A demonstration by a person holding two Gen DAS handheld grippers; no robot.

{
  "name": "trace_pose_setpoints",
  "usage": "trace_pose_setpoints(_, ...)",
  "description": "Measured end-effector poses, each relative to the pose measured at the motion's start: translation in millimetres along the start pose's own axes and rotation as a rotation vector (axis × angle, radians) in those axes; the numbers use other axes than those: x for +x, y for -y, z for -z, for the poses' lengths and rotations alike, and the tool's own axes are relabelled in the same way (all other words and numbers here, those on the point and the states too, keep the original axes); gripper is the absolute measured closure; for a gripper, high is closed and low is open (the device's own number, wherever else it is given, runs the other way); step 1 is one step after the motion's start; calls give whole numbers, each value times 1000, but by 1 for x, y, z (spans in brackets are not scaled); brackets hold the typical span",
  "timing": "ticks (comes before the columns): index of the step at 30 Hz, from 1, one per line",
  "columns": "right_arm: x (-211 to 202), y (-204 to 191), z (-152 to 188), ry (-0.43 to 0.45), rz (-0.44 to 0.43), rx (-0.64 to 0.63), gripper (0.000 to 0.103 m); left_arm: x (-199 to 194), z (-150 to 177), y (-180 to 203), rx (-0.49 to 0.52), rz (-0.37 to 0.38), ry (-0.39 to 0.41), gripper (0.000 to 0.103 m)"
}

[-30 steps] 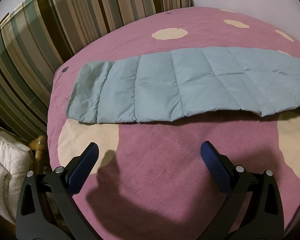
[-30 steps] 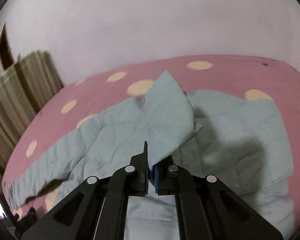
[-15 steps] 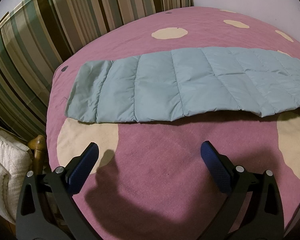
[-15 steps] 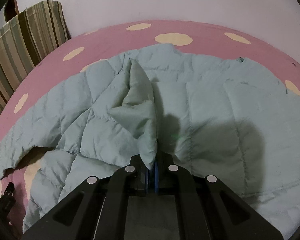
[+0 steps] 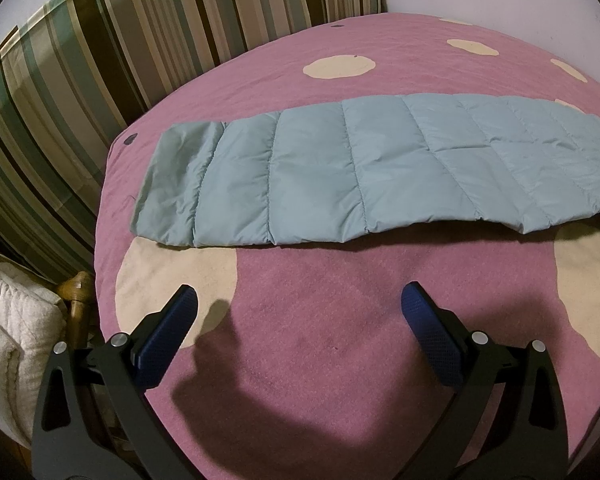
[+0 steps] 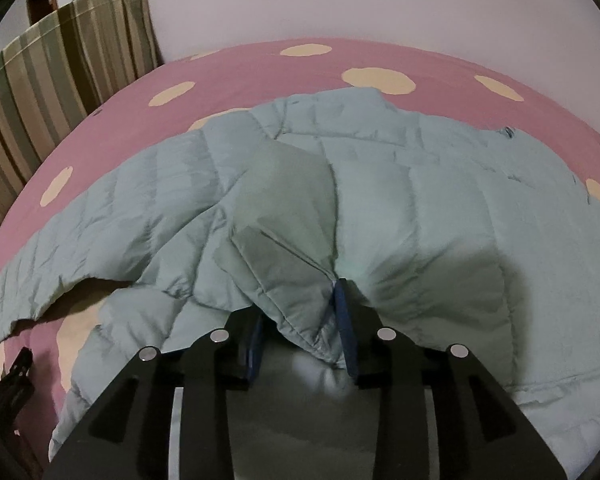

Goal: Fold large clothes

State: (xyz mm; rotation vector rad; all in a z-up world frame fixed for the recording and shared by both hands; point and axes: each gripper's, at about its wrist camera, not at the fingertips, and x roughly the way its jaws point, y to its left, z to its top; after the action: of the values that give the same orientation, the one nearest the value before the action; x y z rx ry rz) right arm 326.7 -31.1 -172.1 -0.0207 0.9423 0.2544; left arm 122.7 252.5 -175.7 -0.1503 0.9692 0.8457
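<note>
A pale blue quilted jacket lies on the pink bed. Its long sleeve stretches flat across the left wrist view. My left gripper is open and empty, a little short of the sleeve's near edge. In the right wrist view the jacket's body is spread out, with a folded flap lying between my right gripper's parted fingers. My right gripper is open, low over the jacket; the flap rests loose between the blue pads.
The pink bedspread has cream spots. A striped headboard cushion stands at the left. A white folded quilt and a wooden bedpost sit beyond the bed's left edge. A pale wall backs the bed.
My right gripper carried the flap down onto the jacket body and its jaws have parted, releasing the cloth. The left gripper and sleeve have barely moved.
</note>
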Motion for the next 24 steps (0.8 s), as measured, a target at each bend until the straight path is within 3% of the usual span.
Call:
trace_pose_setpoints(7, -31, -6, 3, 34, -67, -17, 68, 0, -1, -1, 1, -1, 0, 2)
trace_pose_setpoints(10, -60, 10, 3, 82, -62, -1, 68, 0, -1, 0, 0, -1, 0, 2)
trace_pose_setpoints(13, -90, 53, 3, 146, 17, 56, 69, 0, -1, 1, 2, -3, 1, 2)
trace_pose_setpoints(15, -101, 104, 4, 155, 106, 145, 75, -1, -1, 1, 3, -4, 1, 2)
trace_pose_setpoints(17, -101, 150, 8, 131, 184, 235, 85, 0, -1, 0, 4, -6, 1, 2)
trace_pose_setpoints(21, -86, 220, 28, 68, 307, 356, 88, -1, -1, 1, 3, -4, 0, 2)
trace_pose_setpoints(24, -52, 240, 45, -34, 286, 375, 90, 0, -1, -1, 6, -7, 1, 2)
